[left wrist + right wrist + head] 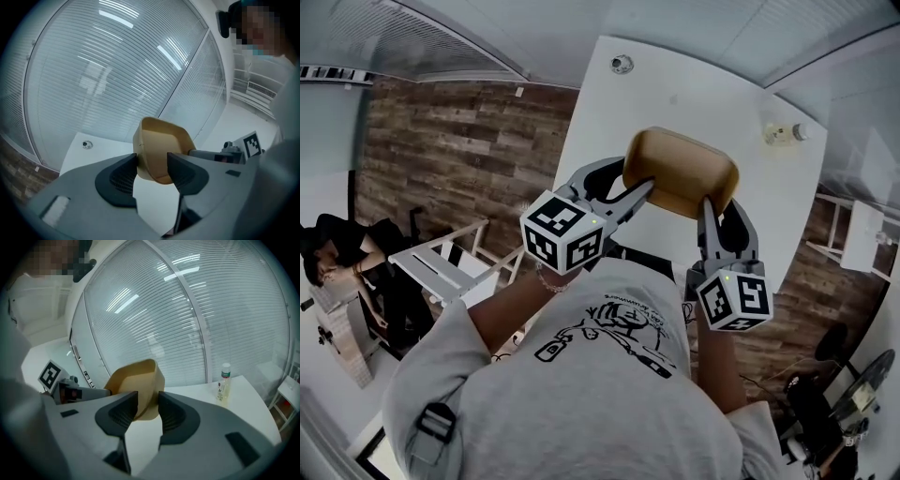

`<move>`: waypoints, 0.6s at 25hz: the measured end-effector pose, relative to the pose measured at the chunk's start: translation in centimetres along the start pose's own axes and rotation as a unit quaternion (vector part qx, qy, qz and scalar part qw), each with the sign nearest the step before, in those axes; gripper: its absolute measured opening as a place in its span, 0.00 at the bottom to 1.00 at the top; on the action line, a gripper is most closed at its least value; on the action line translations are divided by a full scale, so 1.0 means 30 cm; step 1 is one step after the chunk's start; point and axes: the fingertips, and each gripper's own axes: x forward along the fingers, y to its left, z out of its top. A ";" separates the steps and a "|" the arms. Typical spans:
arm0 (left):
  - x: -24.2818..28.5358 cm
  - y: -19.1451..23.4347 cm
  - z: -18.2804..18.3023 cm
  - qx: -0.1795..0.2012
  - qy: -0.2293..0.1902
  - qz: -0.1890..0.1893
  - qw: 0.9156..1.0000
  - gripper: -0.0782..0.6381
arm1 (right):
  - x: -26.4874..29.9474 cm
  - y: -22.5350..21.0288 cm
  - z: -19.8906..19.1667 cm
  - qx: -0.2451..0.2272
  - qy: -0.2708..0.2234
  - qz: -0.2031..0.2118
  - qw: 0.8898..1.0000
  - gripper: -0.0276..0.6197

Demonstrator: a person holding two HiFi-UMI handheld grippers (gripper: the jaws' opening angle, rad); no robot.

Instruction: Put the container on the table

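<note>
Tan plastic, with rounded corners and an open top, the container [680, 173] hangs in the air over the white table [609, 103], tipped on its side between two hand-held tools. The left gripper [628, 192] has its jaws drawn to a narrow gap and pinched on the wall at one end, one jaw inside the tub and one outside. The right gripper [710, 211] clamps the opposite end the same way, its jaws nearly together with only the wall between them. A small clear bottle [783, 133] stands upright near the table's far corner, well apart from the container.
</note>
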 end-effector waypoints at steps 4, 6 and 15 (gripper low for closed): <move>0.031 0.023 -0.050 -0.007 0.010 -0.002 1.000 0.39 | 0.021 -0.028 -0.047 0.005 0.009 -0.006 1.000 0.24; 0.047 0.038 -0.071 -0.012 0.015 -0.002 1.000 0.39 | 0.035 -0.042 -0.068 0.007 0.013 -0.008 1.000 0.24; 0.125 0.104 -0.155 -0.022 0.032 -0.005 0.999 0.39 | 0.113 -0.114 -0.165 0.021 0.031 -0.020 0.999 0.24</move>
